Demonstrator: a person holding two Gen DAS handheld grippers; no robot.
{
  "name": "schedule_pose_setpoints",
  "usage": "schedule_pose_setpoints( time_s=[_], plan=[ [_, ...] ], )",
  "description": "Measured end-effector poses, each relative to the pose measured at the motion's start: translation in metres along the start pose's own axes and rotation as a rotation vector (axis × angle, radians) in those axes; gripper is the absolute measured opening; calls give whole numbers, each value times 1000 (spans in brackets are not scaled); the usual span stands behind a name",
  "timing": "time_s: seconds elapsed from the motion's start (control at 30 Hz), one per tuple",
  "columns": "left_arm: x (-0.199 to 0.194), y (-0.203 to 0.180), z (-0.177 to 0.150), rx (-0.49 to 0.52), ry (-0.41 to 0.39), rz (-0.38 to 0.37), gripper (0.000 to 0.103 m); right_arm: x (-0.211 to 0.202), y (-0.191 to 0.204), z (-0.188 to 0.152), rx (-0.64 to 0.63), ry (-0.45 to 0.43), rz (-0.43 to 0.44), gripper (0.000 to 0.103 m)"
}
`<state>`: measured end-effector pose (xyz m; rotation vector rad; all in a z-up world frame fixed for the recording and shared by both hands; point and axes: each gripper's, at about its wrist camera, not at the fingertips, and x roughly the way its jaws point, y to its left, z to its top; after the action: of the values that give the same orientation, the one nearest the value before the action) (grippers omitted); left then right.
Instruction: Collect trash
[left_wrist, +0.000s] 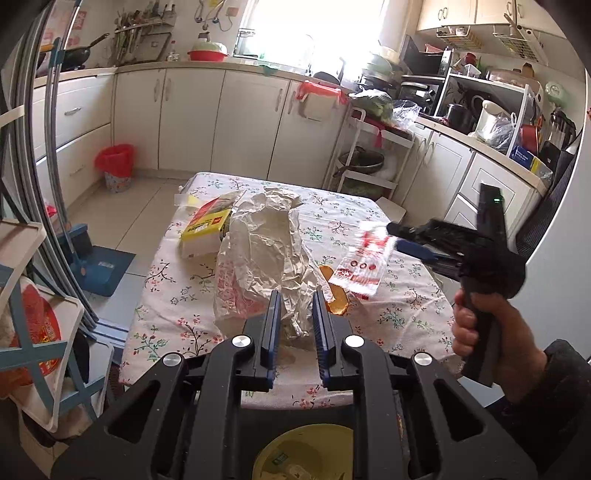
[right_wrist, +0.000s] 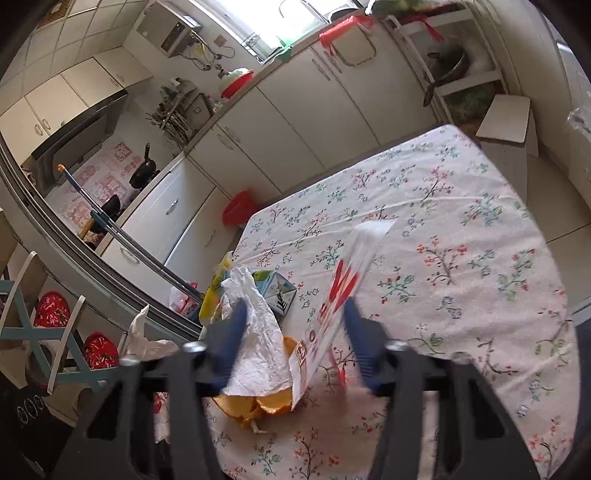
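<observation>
On the table (left_wrist: 369, 236), the left gripper (left_wrist: 295, 314) is pinching a white bag (left_wrist: 266, 236); the right gripper (right_wrist: 295, 317) is hanging released, a wrapper (right_wrist: 332, 306) loose between its jaws.

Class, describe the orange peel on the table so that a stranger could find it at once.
Start at the table with the floral cloth. Near its front edge, the orange peel lies between the crumpled white bag and the red-printed clear wrapper. It alone is bright orange and curved.
</observation>
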<state>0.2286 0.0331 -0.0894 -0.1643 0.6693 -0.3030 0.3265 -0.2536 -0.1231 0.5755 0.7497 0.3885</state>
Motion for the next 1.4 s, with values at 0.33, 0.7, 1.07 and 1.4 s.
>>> schedule_pose_setpoints(
  time_s=[0.33, 0.7, 1.07, 1.4],
  plan=[
    [1, -3, 1, 2, 0, -11, 16, 5, 5, 0, -67, 21, -127, 20],
    [2, -8, 1, 40, 4, -25, 16, 112, 1, 9, -254, 167, -414, 88],
    [-2, -2, 6, 22, -11, -32, 16, 81, -15, 3, -249, 164, -417, 4],
    [-30, -18, -7, 53, -62, -51, 16, -64, 28, -46, -185, -8, -155, 4]
  ],
)
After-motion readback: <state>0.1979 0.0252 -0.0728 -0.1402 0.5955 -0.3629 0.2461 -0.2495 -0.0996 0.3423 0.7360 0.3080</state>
